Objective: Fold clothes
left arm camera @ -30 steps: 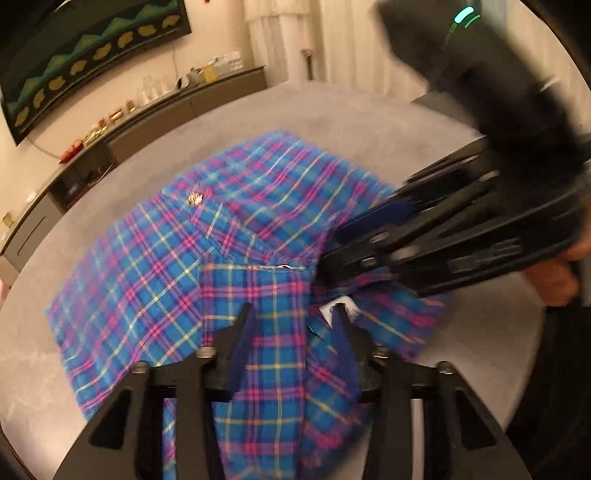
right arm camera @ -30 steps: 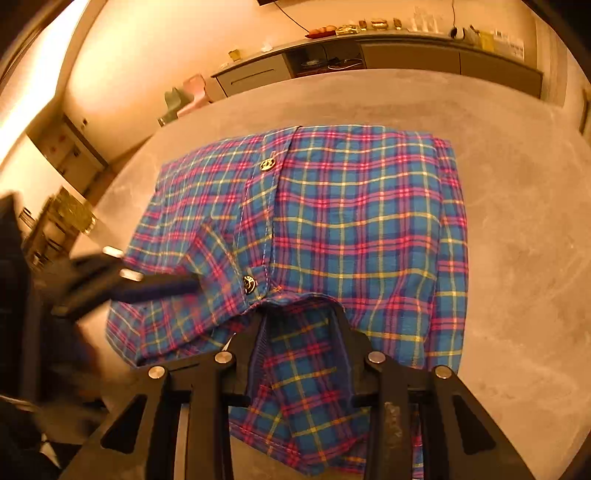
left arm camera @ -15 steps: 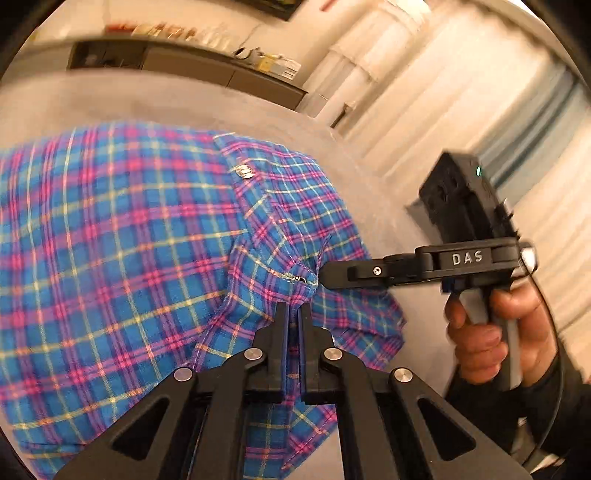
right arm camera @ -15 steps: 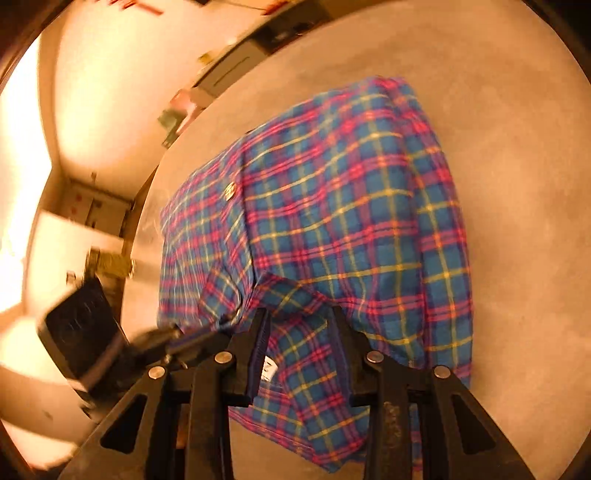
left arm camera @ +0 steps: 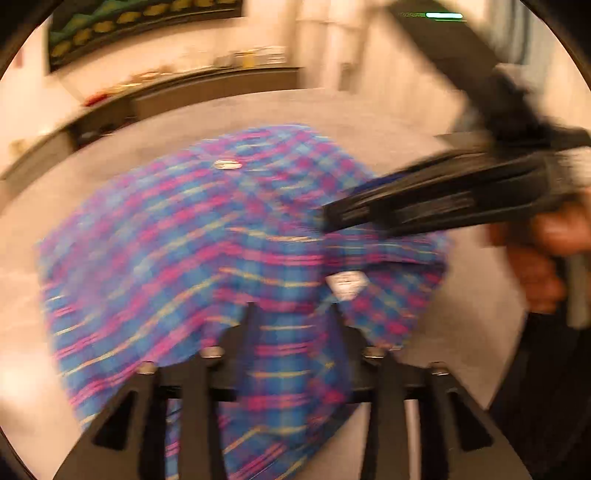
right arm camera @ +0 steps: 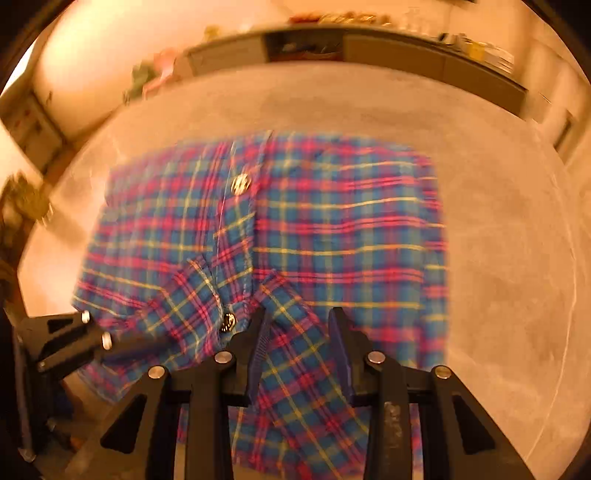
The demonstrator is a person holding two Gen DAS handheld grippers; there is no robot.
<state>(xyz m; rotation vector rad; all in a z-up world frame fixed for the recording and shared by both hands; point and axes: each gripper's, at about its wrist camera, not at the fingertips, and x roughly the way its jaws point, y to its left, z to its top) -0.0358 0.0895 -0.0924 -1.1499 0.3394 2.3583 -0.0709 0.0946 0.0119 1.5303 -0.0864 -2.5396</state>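
Observation:
A blue, pink and yellow plaid shirt [right arm camera: 332, 229] lies folded on a grey round table [right arm camera: 498, 258], collar end nearest me. It also shows, blurred, in the left wrist view [left arm camera: 177, 251], with a white label [left arm camera: 345, 282] near the collar. My left gripper [left arm camera: 291, 314] is open, its fingers over the near edge of the shirt. My right gripper [right arm camera: 297, 321] is open over the collar area, with cloth between the fingers but not pinched. The right gripper also shows in the left wrist view [left arm camera: 332, 218], and the left gripper shows at the left of the right wrist view [right arm camera: 110, 343].
A long dark sideboard [right arm camera: 388, 48] with small items stands against the far wall. A framed picture [left arm camera: 140, 22] hangs above it. Bare table surface [left arm camera: 443, 321] surrounds the shirt. The person's hand [left arm camera: 546, 254] holds the right gripper.
My left gripper was shut on the shirt near the collar half a second ago and is now open. Both views have swung and are blurred by motion. The right gripper stays open.

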